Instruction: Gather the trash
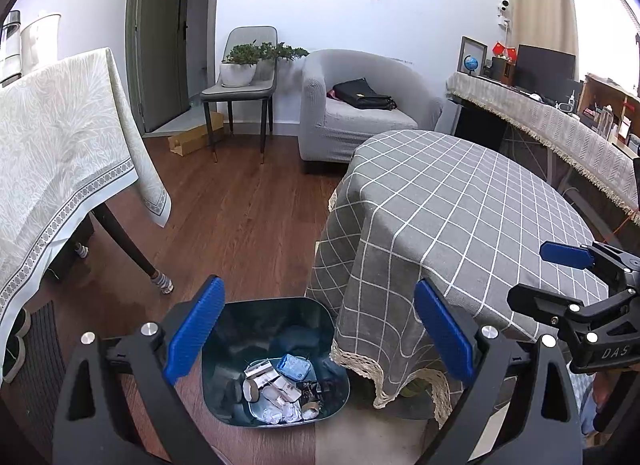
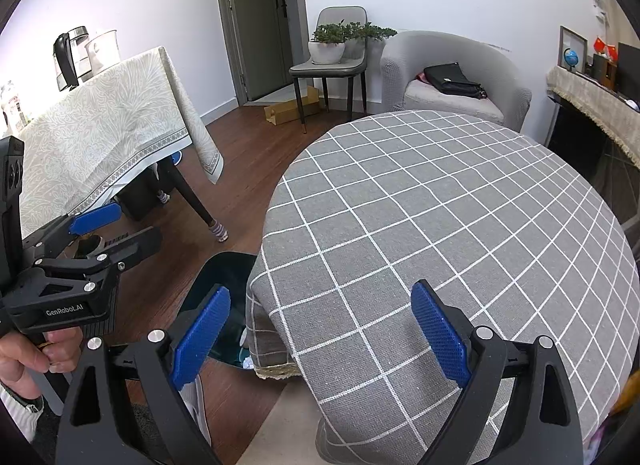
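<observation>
My left gripper point(image 1: 320, 335) hangs with jaws spread wide and nothing between them, over a dark bin point(image 1: 276, 361) on the wood floor point(image 1: 240, 217); the trash point(image 1: 280, 385) lies in its bottom. My right gripper point(image 2: 320, 335) is likewise wide apart and empty, above a round table point(image 2: 460, 205) in grey checked cloth — just right of the bin. Far off, an armchair point(image 1: 360, 105) against the wall. Gripper bodies read "GenRobot.AI" and "DAS" — cut off.

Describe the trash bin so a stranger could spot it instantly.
Find the round table under the grey checked cloth. On the wooden floor against its left side stands the trash bin. It is dark, glossy and open-topped, with wrappers and crumpled paper inside.
</observation>
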Available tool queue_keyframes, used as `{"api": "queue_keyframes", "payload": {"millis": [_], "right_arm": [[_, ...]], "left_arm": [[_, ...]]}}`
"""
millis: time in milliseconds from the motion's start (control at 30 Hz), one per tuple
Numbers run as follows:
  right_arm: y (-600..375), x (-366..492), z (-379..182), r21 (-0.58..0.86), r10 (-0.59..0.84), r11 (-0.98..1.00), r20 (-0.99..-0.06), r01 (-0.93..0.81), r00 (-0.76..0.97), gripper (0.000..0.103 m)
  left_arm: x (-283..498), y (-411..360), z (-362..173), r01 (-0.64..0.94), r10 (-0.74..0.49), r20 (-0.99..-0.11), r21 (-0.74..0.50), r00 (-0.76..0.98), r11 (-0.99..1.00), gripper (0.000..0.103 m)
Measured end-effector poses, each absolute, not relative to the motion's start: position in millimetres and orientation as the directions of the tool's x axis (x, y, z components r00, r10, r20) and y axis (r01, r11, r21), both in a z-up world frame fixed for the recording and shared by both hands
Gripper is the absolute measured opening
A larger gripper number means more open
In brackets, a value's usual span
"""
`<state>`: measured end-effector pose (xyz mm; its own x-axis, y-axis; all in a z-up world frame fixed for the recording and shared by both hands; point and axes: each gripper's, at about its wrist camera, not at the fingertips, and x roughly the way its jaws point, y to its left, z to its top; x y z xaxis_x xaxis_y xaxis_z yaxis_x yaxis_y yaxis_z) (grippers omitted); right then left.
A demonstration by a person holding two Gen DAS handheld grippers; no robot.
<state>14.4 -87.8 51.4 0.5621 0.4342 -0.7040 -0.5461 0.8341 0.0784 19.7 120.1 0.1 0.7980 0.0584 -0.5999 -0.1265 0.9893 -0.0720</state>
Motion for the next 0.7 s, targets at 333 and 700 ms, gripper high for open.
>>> {"api": "queue_keyframes", "payload": {"millis": [333,700], "right_arm": [[-86.4,14.6,50.6,0.078,0.435,0.833,-0.704,-0.547,0.562,0.093],[-86.7,14.4,49.7,0.078,0.436,0.832,-0.705,-0.549,0.56,0.093]], "left_arm": [[19.9,119.7,0.0,-0.126,0.056,-0.601,-0.075,0.797,0.989,0.097],[19.2,118.9,-1.1,-0.125,0.059,-0.601,-0.068,0.797,0.99,0.097]]}}
